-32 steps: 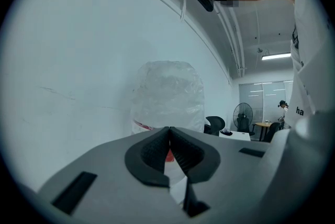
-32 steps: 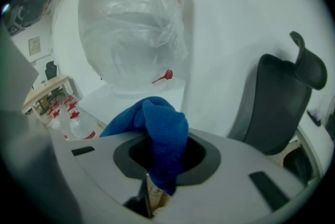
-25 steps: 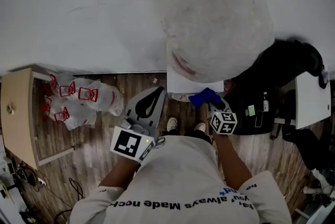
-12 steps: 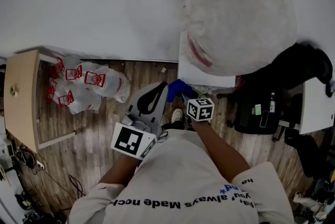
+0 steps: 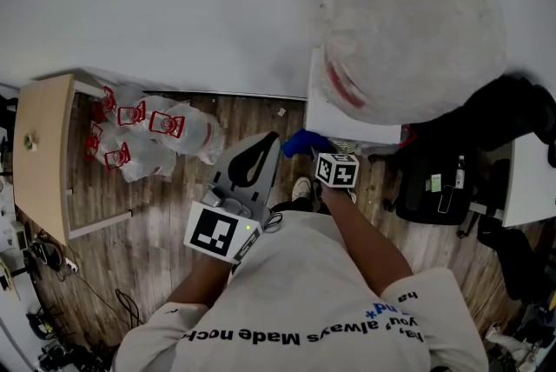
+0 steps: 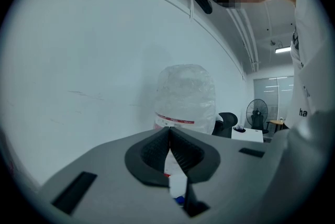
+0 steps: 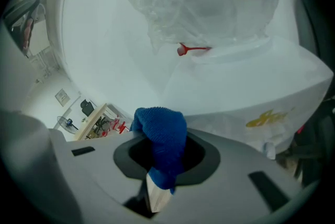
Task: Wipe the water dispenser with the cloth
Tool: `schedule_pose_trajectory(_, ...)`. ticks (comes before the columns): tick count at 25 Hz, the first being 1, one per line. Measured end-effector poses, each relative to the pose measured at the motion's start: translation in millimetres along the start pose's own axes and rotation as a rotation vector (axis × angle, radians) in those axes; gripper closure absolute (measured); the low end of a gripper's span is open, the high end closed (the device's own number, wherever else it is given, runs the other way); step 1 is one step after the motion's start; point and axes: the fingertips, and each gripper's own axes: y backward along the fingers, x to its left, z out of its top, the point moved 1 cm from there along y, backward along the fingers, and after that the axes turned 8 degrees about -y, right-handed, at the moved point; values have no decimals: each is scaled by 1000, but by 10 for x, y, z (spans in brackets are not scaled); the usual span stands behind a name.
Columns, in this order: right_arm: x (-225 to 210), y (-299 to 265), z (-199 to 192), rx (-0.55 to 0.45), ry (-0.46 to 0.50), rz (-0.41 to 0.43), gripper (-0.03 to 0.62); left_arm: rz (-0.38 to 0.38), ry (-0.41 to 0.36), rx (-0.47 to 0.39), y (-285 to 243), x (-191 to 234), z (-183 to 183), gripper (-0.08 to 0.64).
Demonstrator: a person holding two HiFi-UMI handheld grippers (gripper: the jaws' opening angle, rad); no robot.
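Blue cloth (image 7: 159,134) gripped in clenched jaws of right gripper (image 7: 163,166), bunched up above them. Cloth held at front left corner of white water dispenser (image 5: 347,122) in head view; contact cannot be told. Clear upturned bottle (image 5: 408,23) seated on dispenser top. Left gripper (image 6: 169,150) held apart to left, jaws pressed together, nothing between them, pointed toward white wall and bottle. Plastic bags (image 5: 148,140) with red print seen on wooden floor beside wooden desk (image 5: 39,153).
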Motion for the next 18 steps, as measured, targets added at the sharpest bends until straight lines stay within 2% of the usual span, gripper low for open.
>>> schedule_pose_trajectory(18, -122, 130, 60, -21, 34, -35, 512, -40, -6, -9, -187, -106, 58, 540)
